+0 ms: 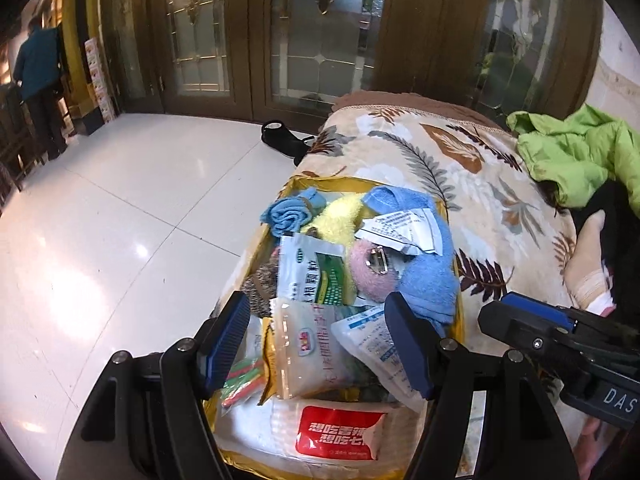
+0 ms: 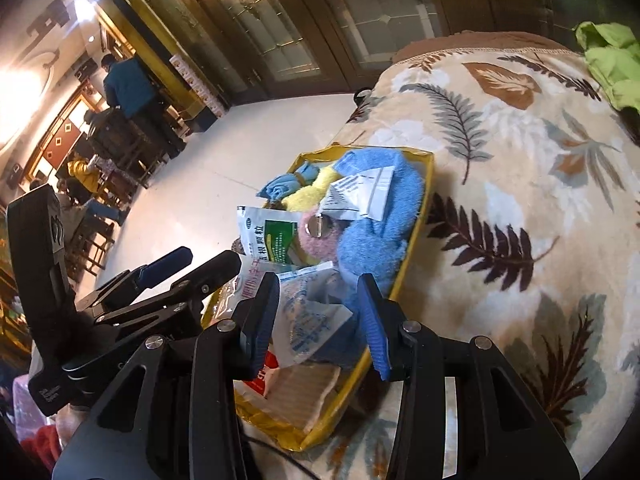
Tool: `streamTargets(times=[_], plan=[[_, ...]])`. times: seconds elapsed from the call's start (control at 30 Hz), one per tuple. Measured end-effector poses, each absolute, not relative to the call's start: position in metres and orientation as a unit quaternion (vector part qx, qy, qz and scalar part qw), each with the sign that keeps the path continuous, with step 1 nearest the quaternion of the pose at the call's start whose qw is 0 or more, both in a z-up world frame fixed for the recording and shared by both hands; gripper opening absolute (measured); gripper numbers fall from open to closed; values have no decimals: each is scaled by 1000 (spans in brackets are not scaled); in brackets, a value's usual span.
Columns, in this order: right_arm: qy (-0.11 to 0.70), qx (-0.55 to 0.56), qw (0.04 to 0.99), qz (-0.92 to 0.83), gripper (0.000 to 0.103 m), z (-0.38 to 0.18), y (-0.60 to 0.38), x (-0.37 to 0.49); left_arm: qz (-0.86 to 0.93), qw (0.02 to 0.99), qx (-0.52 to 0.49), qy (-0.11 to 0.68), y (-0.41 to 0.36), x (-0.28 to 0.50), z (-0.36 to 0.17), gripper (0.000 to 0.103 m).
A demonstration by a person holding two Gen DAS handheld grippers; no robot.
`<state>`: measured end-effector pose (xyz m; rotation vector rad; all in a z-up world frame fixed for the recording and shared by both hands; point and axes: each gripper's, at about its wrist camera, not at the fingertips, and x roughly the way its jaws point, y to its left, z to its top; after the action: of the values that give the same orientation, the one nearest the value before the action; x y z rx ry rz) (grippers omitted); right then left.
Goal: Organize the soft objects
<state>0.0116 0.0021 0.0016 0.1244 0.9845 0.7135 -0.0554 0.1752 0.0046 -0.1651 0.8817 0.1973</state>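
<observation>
The yellow box (image 1: pixel 448 216) sits at centre frame on the leaf-patterned blanket (image 1: pixel 460 168), heaped with packets and a blue towel (image 1: pixel 428 268). Both the left gripper (image 1: pixel 316 344) and right gripper (image 2: pixel 316 316) hover with fingers spread, pinching nothing. Best to pick one loose soft item on top, probably the pink fluffy ring (image 1: pixel 372 276), and close gently.

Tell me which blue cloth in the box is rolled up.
The small blue cloth at the box's far corner, beside the yellow one; the big blue towel lies spread loosely.

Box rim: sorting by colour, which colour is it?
Yellow box rim, clearest in the right wrist view.
</observation>
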Motion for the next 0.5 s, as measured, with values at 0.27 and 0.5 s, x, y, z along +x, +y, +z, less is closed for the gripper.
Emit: streamTargets(times=[0.27, 0.5], plan=[[443, 44, 837, 319, 41, 5, -14, 6, 103, 904, -57, 412, 162, -54, 14, 78], [402, 6, 875, 270, 41, 13, -12, -3, 134, 899, -43, 414, 164, -54, 14, 79]])
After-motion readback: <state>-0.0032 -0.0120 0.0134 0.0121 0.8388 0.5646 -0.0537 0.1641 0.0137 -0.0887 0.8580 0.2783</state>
